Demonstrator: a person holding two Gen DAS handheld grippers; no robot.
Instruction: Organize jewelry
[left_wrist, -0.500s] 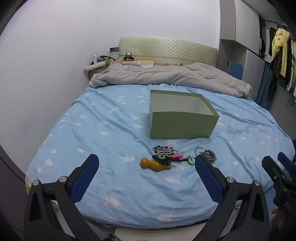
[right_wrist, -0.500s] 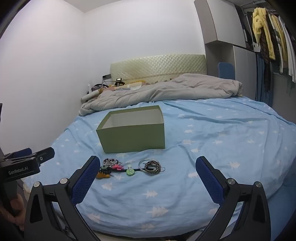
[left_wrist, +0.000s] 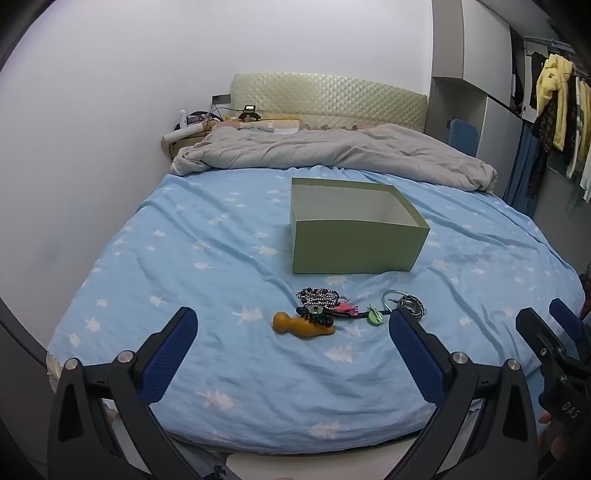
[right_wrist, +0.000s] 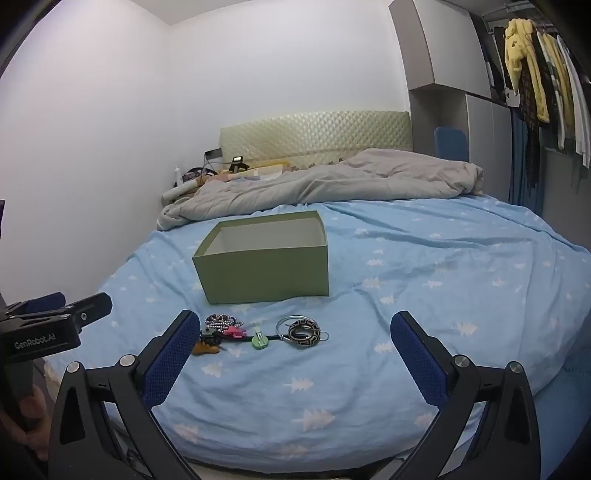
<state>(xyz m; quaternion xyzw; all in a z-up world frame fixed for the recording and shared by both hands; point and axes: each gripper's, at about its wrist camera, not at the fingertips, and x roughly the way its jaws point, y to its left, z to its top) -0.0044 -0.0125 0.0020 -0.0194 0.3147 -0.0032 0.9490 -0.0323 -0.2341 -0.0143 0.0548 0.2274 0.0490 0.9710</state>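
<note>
Jewelry cluster (left_wrist: 332, 314), near edge of blue bed (left_wrist: 207, 258), just before open green box (left_wrist: 354, 240): small, light, tangle-prone beads and rings, best pinched by one rigid ring; left gripper (left_wrist: 291, 332) and right gripper (right_wrist: 291, 336) both spread, empty.

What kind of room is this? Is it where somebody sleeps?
Yes, it looks like a bedroom. There is a big bed with a blue tree-print sheet, a rumpled grey blanket by the padded headboard, and clothes hanging on a rail beside it.
</note>
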